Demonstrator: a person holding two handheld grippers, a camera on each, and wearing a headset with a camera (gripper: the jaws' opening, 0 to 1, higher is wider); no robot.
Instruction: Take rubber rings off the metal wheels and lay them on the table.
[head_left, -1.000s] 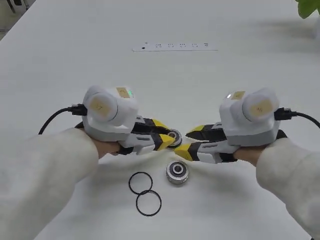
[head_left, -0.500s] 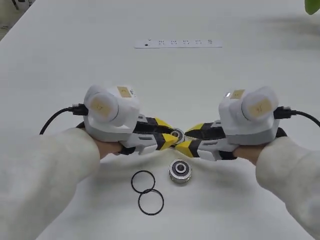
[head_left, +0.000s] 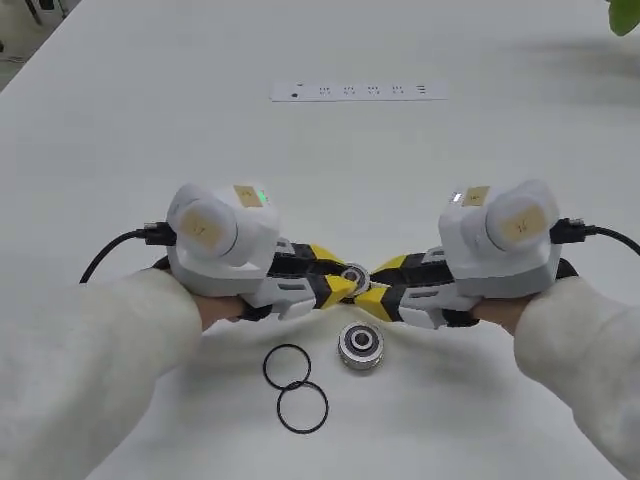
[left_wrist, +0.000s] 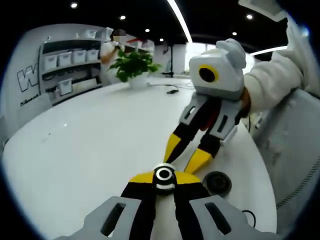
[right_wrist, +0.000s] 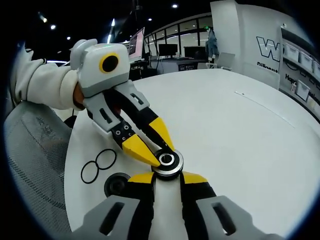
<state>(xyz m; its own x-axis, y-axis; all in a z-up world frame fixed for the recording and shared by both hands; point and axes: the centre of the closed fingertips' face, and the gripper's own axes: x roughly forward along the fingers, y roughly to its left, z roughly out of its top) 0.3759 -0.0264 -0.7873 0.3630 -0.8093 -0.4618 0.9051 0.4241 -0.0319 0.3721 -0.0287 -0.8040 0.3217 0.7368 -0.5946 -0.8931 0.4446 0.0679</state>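
Partway through: two rings (head_left: 295, 386) lie free on the counter (head_left: 120, 150), touching each other. The left claw (head_left: 344, 284) is clamped on a wheel (head_left: 353, 276); a second wheel (head_left: 359, 343) rests beside the rings. The right claw (head_left: 366, 292) meets the held wheel, jaws parted, grip uncertain. Stripping this wheel probably remains.

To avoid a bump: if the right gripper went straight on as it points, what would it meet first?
The wheel in the left gripper, just ahead of the right gripper; they may touch, depth unclear.
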